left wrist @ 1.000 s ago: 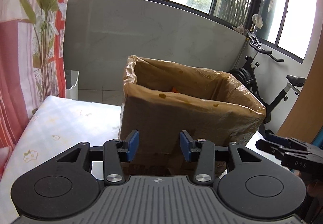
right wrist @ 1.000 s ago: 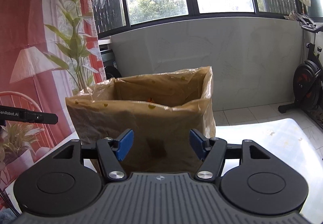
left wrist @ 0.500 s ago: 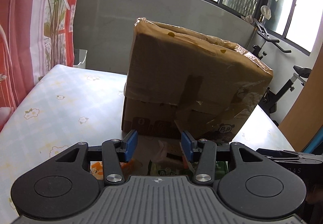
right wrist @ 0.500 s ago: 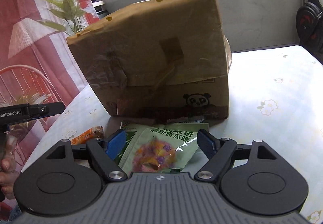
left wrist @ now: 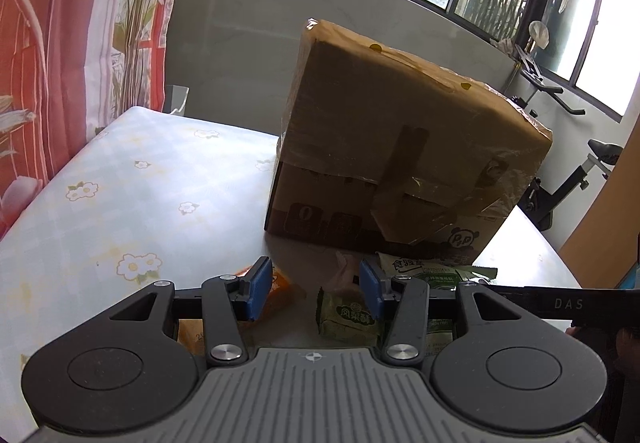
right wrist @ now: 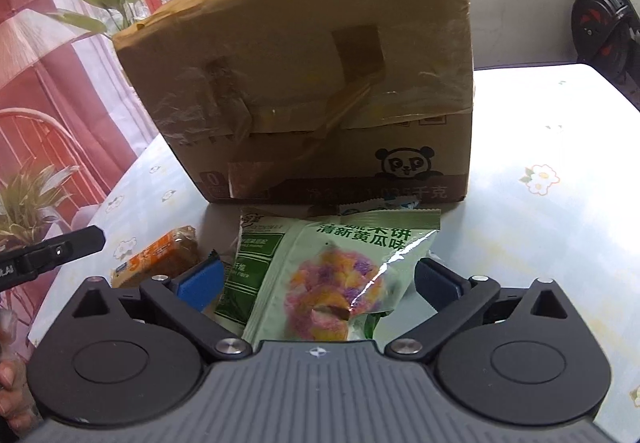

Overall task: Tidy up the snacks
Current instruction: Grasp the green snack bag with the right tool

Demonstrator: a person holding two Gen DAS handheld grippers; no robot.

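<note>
Your right gripper (right wrist: 318,279) – jaws just spread wide, nothing clamped – sits over the near end of the green snack bag (right wrist: 340,275), whose length runs away toward the box (right wrist: 316,83).

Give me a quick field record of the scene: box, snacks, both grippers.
box: cardboard box wrapped in clear tape, on the floral tablecloth
snacks: green packets and an orange packet lying in front of the box
small green packet: ahead of the left gripper
left gripper: partly open, nothing between its fingers
right gripper: has just been opening, now wide; the large green packet lies between its fingers, not pressed
status: no snack held yet
</note>
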